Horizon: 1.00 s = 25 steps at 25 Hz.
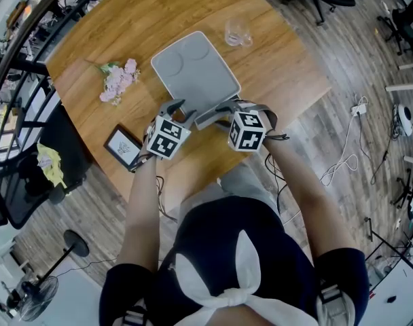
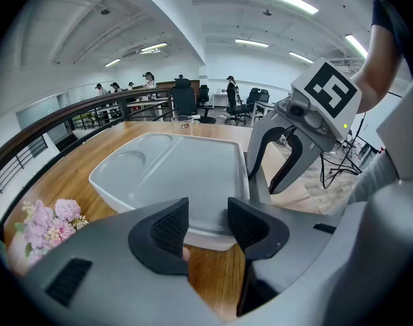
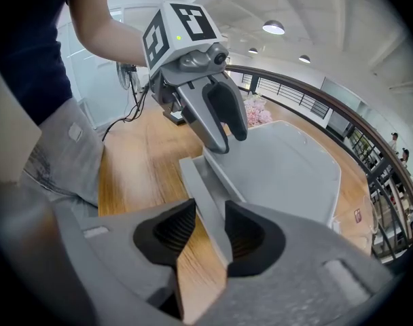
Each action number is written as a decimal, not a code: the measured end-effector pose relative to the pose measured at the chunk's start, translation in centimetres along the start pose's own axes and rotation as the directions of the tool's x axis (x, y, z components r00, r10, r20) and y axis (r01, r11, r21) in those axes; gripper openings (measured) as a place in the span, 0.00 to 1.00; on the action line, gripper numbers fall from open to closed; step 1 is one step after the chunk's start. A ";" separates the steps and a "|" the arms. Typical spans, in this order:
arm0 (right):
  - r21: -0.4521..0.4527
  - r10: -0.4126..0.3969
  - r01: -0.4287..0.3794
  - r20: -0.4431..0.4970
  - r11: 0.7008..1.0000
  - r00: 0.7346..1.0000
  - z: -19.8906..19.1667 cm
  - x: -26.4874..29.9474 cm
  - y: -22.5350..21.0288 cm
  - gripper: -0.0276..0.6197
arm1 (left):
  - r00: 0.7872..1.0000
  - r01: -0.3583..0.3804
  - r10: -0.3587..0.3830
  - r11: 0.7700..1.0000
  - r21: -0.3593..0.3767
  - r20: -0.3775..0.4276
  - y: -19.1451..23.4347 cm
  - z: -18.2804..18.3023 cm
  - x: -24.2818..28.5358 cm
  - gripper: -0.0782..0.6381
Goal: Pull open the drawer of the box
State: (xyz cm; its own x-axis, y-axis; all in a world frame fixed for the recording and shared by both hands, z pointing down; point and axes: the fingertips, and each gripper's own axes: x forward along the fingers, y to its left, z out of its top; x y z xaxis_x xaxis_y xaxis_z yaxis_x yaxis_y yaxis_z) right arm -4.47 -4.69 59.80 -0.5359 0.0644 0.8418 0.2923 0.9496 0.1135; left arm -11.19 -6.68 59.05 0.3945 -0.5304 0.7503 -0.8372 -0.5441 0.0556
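Note:
A grey box [image 1: 193,70] with a flat moulded lid lies on the round wooden table [image 1: 288,73]. Its drawer [image 1: 210,117] sticks a little way out of the near side. My left gripper [image 1: 181,112] straddles the box's near left corner; in the left gripper view the box [image 2: 172,175] fills the wide gap between the pads of that gripper [image 2: 206,226]. My right gripper [image 3: 210,233] has the drawer's thin front panel [image 3: 206,189] between its pads, which close on it. The left gripper [image 3: 220,128] shows just beyond, beside the box [image 3: 288,168].
A bunch of pink flowers [image 1: 118,80] lies left of the box and a clear glass [image 1: 237,32] stands behind it. A small framed picture [image 1: 123,147] sits near the table's front left edge. Cables [image 1: 349,148] trail over the floor at right.

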 end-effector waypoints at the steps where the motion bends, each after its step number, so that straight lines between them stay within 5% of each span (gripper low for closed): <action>1: -0.004 0.000 0.000 0.001 1.000 1.000 0.0 0.0 0.0 0.25 | 1.000 0.000 0.000 1.000 -0.002 -0.001 0.0 0.0 0.0 0.38; 25: -0.014 0.029 -0.029 0.003 0.999 1.000 -0.8 -0.6 1.7 0.24 | 1.000 -0.003 0.003 1.000 -0.009 0.014 0.1 0.4 0.0 0.38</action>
State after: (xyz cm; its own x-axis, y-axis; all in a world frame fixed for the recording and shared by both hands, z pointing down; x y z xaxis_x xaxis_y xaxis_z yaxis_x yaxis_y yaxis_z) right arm -3.00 -3.38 59.87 -0.5292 0.0931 0.8434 0.3191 0.9428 0.0962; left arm -11.10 -6.97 58.76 0.3972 -0.5409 0.7414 -0.8418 -0.5366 0.0595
